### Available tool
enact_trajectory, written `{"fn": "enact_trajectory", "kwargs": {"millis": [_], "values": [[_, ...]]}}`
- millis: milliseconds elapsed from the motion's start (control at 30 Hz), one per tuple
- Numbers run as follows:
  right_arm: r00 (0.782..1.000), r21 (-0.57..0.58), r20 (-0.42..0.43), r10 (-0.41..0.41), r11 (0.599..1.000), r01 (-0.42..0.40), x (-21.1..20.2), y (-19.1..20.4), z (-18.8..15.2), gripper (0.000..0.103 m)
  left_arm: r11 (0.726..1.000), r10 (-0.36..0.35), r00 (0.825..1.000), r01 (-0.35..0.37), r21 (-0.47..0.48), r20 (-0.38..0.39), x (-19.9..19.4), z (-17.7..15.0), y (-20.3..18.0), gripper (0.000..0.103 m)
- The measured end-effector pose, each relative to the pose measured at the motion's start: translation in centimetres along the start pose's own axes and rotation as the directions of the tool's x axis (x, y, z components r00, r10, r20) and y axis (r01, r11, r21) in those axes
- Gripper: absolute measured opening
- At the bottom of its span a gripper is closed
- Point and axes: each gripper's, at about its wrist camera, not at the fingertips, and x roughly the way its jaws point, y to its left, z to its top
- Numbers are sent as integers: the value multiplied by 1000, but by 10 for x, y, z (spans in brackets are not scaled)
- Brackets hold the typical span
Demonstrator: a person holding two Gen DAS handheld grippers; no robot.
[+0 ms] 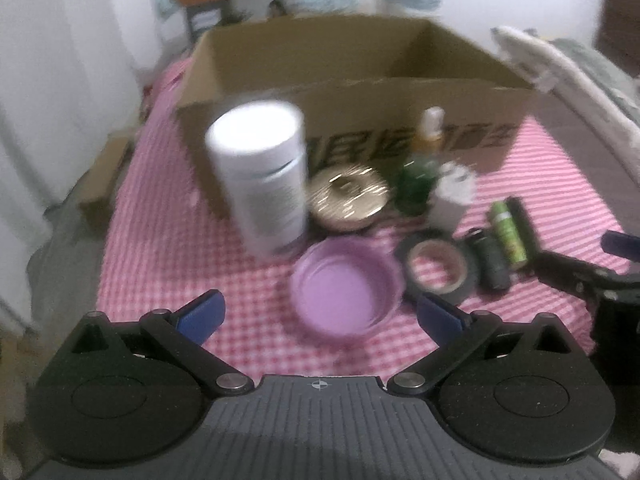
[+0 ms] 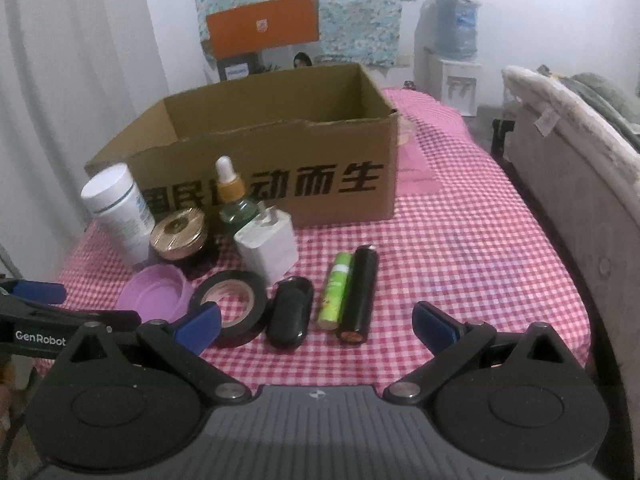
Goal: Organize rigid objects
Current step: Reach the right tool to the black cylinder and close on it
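On the checked cloth: small items sit in front of a box.
Left claw [image 1: 320, 318]: jaws wide apart, holding nothing; view blurred.
Lid [image 1: 346, 288]: purple, round, plastic, just ahead between the fingers.
Right claw [image 2: 316, 324]: jaws wide, empty.
Tube [image 2: 335, 290]: green, lying between the fingers beside a black cylinder [image 2: 359, 294].
Tape [image 2: 231, 306]: black roll, flat, by the left finger.
Bottle [image 2: 120, 212]: white, upright, far left.
Box [image 2: 256, 160]: brown cardboard, open, behind everything.
Cloth [image 2: 460, 264]: pink-and-white gingham.

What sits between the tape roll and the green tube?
A black oval case lies between the black tape roll and the green tube, clearest in the right wrist view.
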Motion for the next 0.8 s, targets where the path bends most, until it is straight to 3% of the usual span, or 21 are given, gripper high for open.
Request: {"fn": "enact_trajectory", "kwargs": {"millis": [233,333,367,500,633,800], "values": [[995,91,98,-3,996,-6,-16,-43,0,101,979,-151,983,134,153,105,-5,16,-40,96],[996,124,92,10,992,-21,-13,-63,3,93,960,-222,968,197,199,117,0,23,-54,86],[996,136,85,19,990,-30,-11,-70,5,85,951,-247,962,217,219,117,3,26,-60,79],[996,185,37,79,979,-84,6,-89,12,67,923,-305,948,271,272,88,13,34,-80,60],[989,209,-14,147,968,-140,25,-98,18,61,890,-366,931,343,301,19,23,39,-95,48],[964,240,-82,251,944,-226,50,-102,23,45,857,-382,922,377,350,-58,36,38,-112,33]]}}
